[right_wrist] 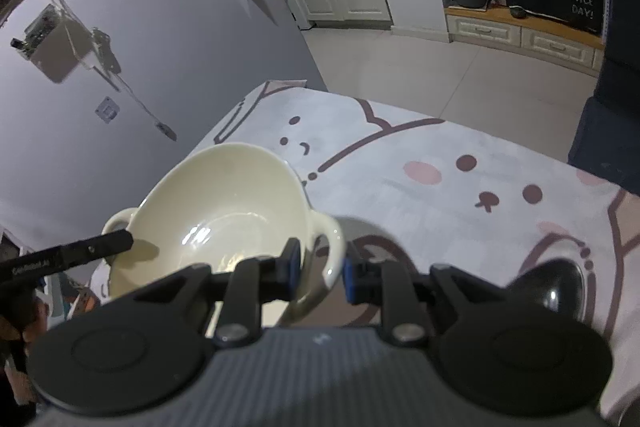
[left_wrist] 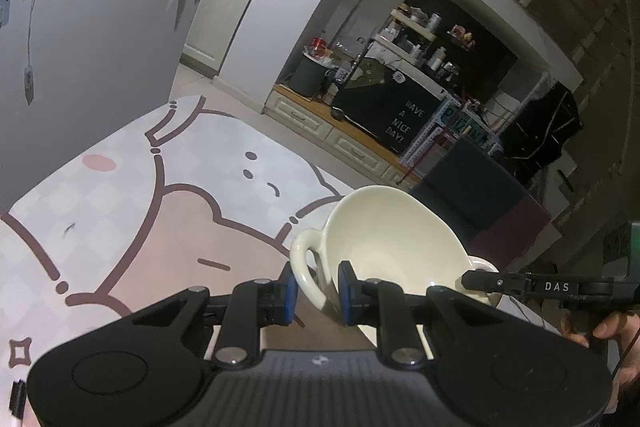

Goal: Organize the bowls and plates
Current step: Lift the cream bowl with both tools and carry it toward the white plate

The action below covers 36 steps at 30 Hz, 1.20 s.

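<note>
A cream bowl (left_wrist: 392,239) with a loop handle on each side hangs tilted above the table, carried between both grippers. In the left wrist view my left gripper (left_wrist: 318,285) is shut on the bowl's near handle, blue pads on either side of the loop. The right gripper's black finger (left_wrist: 480,277) reaches the far handle from the right. In the right wrist view the same bowl (right_wrist: 224,211) sits at centre left, and my right gripper (right_wrist: 321,269) is shut on its near handle. The left gripper's finger (right_wrist: 100,247) touches the opposite handle.
A tablecloth (right_wrist: 440,195) printed with cartoon animals covers the table below. A dark glossy round object (right_wrist: 556,291) lies on it at the right. A grey wall (right_wrist: 140,87) runs along the table's left side. Tiled floor (right_wrist: 460,75), cabinets and a dark chair lie beyond.
</note>
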### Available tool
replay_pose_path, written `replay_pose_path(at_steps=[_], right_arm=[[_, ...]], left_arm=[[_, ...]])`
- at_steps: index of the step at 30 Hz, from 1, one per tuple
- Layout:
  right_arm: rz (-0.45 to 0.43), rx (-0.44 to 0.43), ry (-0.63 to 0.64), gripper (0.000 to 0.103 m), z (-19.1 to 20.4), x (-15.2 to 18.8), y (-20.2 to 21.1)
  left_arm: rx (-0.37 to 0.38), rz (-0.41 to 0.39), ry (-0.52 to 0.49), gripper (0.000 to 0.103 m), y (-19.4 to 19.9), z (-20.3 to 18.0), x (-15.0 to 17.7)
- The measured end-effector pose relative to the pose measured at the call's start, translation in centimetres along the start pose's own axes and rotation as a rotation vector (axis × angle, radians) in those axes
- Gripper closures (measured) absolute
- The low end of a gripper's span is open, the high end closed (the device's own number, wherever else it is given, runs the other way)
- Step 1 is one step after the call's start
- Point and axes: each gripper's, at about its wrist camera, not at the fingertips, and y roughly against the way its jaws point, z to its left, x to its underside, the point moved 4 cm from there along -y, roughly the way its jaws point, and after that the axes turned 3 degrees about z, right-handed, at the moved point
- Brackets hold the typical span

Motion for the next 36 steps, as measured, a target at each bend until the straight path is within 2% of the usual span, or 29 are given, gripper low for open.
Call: replay_pose_path(at_steps=[11, 19, 36], right_arm=[[-0.035, 0.023, -0.036, 0.077, 1.3, 3.2, 4.3], [-0.058, 0.034, -0.090, 0.077, 0.8, 6.3, 6.9], [-0.117, 0.098, -0.217, 0.077, -2.3, 16.4, 15.1]], left_arm=[[0.042, 0.022, -0.047, 0.081, 3.6, -2.6, 1.7], [0.078, 0.057, -0.101, 0.081, 5.7, -5.5, 4.6], [0.159, 0.134, -0.195, 0.081, 7.5, -12.6, 11.8]])
